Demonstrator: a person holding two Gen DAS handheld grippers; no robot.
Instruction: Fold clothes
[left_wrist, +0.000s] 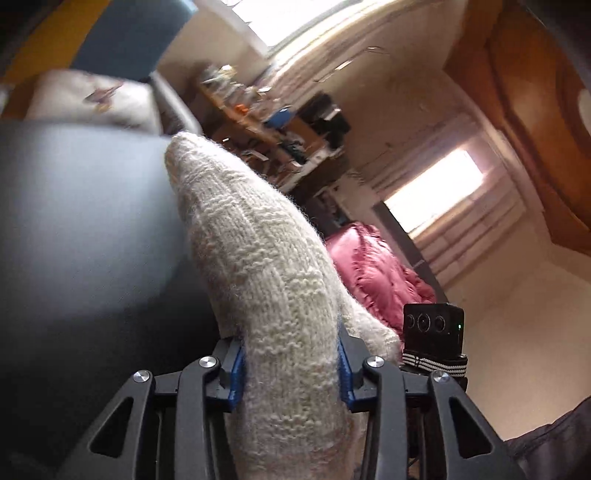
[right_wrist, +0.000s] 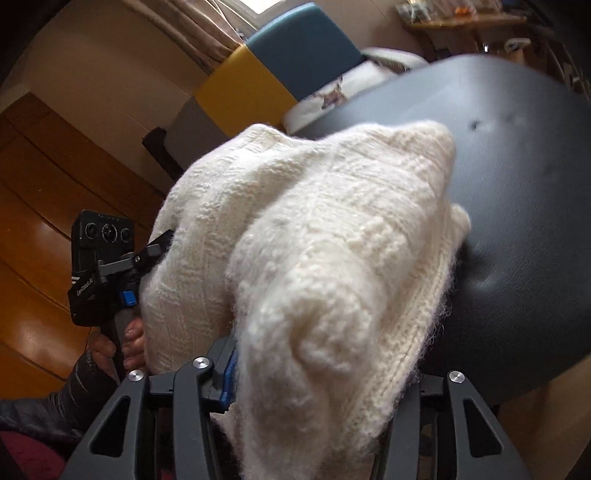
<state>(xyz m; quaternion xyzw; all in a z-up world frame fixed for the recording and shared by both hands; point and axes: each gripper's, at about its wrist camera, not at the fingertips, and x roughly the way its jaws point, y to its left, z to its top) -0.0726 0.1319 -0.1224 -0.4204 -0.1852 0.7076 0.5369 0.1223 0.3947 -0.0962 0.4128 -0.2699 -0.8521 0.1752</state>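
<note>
Cream knit fills the foreground of both wrist views, and it is 1 garment, a sweater (left_wrist: 266, 280), caught by both hands.

In the left wrist view the left fingers (left_wrist: 291, 373) are closed on a thick bunched fold of it: the blue pads (left_wrist: 236, 373) press the wool from both sides. From that grip the knit runs straight ahead and slightly left, its long axis in line with the fingers, ending in a rounded tip over the dark table (left_wrist: 74, 221). Just right of the fingers sits the camera block of the other gripper, with a pink garment (left_wrist: 373, 273) beyond it.

In the right wrist view, the left gripper and the hand (right_wrist: 122, 343) holding it sit at the far left, against the sweater's left edge. The right fingers (right_wrist: 314, 384) are mostly buried: 1 blue pad (right_wrist: 227, 376) touches the wool and the other is hidden, so I judge them gripping the sweater (right_wrist: 314, 229), which heaps forward and to the right onto the table (right_wrist: 517, 184).

Both grips sit on the near edge, close together, with the bulk lying ahead of the fingers. The fold likely turns on carrying that edge forward over the bulk.
</note>
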